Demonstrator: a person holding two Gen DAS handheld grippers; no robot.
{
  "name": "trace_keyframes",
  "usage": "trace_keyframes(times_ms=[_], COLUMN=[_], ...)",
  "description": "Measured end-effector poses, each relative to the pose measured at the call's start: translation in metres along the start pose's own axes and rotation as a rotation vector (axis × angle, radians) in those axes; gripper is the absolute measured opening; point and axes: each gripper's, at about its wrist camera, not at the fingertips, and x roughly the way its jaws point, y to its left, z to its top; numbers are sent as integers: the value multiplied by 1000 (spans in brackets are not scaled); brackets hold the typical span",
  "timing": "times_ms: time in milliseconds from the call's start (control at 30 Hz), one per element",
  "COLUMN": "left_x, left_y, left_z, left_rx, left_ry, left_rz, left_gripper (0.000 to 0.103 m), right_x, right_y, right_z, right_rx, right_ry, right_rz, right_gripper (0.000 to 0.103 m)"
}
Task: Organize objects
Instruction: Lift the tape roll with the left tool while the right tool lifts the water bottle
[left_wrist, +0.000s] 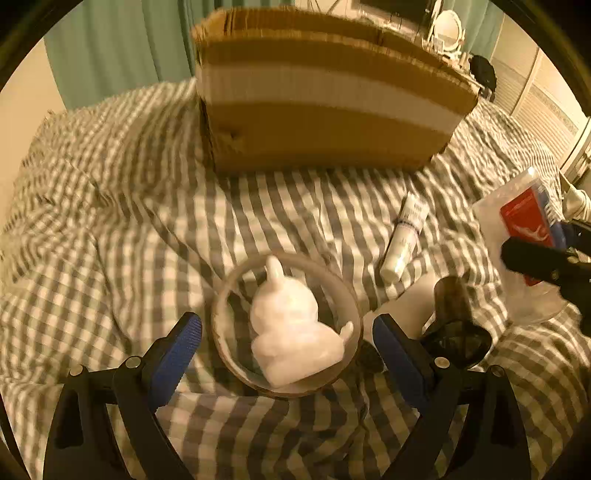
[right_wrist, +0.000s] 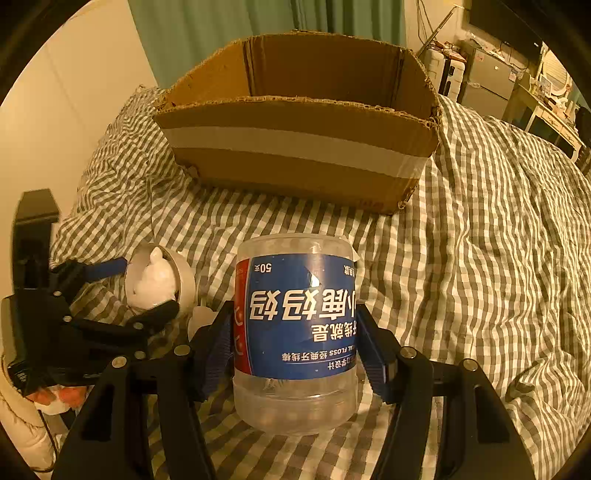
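A clear round dish (left_wrist: 221, 317) holding a white animal figurine (left_wrist: 288, 325) lies on the checked bedspread. My left gripper (left_wrist: 286, 343) is open, its blue pads on either side of the dish, apart from it. My right gripper (right_wrist: 295, 339) is shut on a clear plastic floss jar (right_wrist: 295, 332) with a blue and red label, held upside down; the jar also shows in the left wrist view (left_wrist: 524, 236). An open cardboard box (right_wrist: 303, 147) stands further back on the bed. The dish and figurine also show in the right wrist view (right_wrist: 155, 280).
A white tube (left_wrist: 404, 236) lies on the bedspread right of the dish. A dark round object (left_wrist: 456, 328) lies beside the left gripper's right finger. Green curtains hang behind the box. Furniture stands at the far right (right_wrist: 546, 96).
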Motion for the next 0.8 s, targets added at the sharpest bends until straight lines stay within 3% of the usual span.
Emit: trace_keyframes(times_ms=[100, 300, 400, 500, 800], left_x=[13, 20, 19, 17, -32], left_y=[-2, 3, 7, 6, 6], left_z=[-3, -2, -3, -3, 3], left_rx=[13, -9, -25, -25, -36], left_ry=[44, 57, 67, 71, -9], left_rz=[-3, -11, -24, -17, -18], left_gripper=[96, 96, 88, 88, 88], right_x=[2, 3, 2, 0, -15], right_y=[0, 0, -1, -3, -5], right_z=[-1, -1, -1, -1, -1], right_rx=[2, 5, 10, 20, 36], right_ry=[6, 6, 3, -3, -50], right_rz=[-8, -13, -18, -23, -29], right_gripper=[62, 62, 62, 62, 62])
